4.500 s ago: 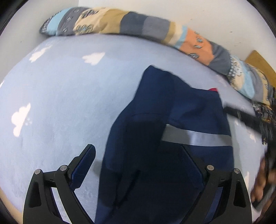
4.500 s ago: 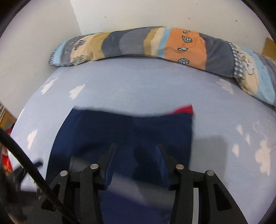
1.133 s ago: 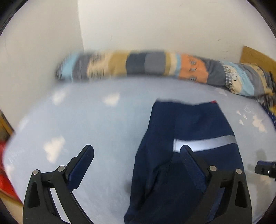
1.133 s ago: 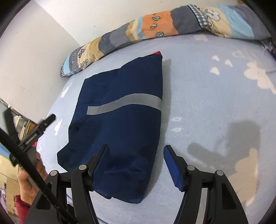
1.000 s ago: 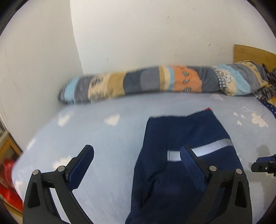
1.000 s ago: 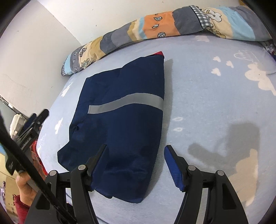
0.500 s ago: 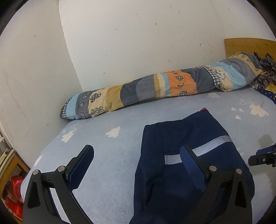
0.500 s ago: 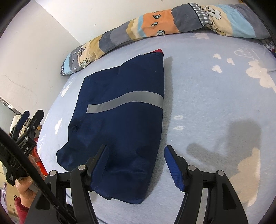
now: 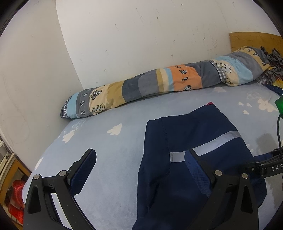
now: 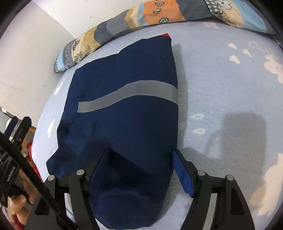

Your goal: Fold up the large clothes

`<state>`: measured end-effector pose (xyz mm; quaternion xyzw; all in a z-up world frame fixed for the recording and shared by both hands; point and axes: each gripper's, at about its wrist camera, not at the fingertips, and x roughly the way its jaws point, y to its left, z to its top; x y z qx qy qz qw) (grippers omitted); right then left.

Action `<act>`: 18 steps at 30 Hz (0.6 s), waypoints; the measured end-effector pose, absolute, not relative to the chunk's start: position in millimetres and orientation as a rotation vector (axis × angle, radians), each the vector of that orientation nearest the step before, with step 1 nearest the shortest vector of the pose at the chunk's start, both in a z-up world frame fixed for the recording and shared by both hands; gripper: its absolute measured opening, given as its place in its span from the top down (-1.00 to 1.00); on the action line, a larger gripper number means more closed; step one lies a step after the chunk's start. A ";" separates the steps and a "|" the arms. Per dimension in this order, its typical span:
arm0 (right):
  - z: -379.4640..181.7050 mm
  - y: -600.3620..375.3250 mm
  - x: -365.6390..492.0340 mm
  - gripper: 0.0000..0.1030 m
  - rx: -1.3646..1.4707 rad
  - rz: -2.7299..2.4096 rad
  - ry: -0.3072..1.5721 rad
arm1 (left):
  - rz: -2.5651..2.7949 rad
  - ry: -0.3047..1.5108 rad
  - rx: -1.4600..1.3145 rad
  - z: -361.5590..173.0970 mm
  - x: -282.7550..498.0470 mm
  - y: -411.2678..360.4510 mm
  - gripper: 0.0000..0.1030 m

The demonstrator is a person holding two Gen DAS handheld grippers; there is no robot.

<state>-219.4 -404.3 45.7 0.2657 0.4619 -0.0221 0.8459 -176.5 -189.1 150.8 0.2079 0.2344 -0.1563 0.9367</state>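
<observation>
White walls (image 9: 159, 44), cloud-print bed (image 9: 115, 141)

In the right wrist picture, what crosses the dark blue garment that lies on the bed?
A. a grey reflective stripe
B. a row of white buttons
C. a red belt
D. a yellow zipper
A: a single grey stripe runs across the navy garment; no buttons, zipper or belt show on it.

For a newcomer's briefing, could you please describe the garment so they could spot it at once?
On the pale blue bed sheet with white clouds, below the long patchwork bolster, lies a folded jacket. It is dark navy, and a grey reflective stripe crosses it.
</observation>
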 end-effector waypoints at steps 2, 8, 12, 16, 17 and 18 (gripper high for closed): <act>45.3 -406.8 -220.2 -0.52 0.570 -0.040 0.973 | -0.320 0.477 0.417 152.0 -175.9 -188.1 -0.94; 48.9 -408.5 -223.1 -0.53 0.584 -0.035 0.963 | -0.319 0.468 0.416 153.5 -178.0 -188.3 -0.94; 51.6 -409.1 -224.8 -0.53 0.572 -0.040 0.959 | -0.318 0.466 0.422 152.8 -178.9 -188.7 -0.94; 51.2 -416.4 -225.8 -0.53 0.590 -0.061 0.952 | -0.324 0.468 0.420 153.2 -178.1 -188.2 -0.94; 50.0 -418.7 -225.7 -0.53 0.598 -0.064 0.953 | -0.323 0.468 0.420 153.2 -178.5 -188.5 -0.94; 48.2 -421.4 -225.3 -0.53 0.608 -0.067 0.955 | -0.320 0.466 0.420 153.1 -178.7 -188.4 -0.94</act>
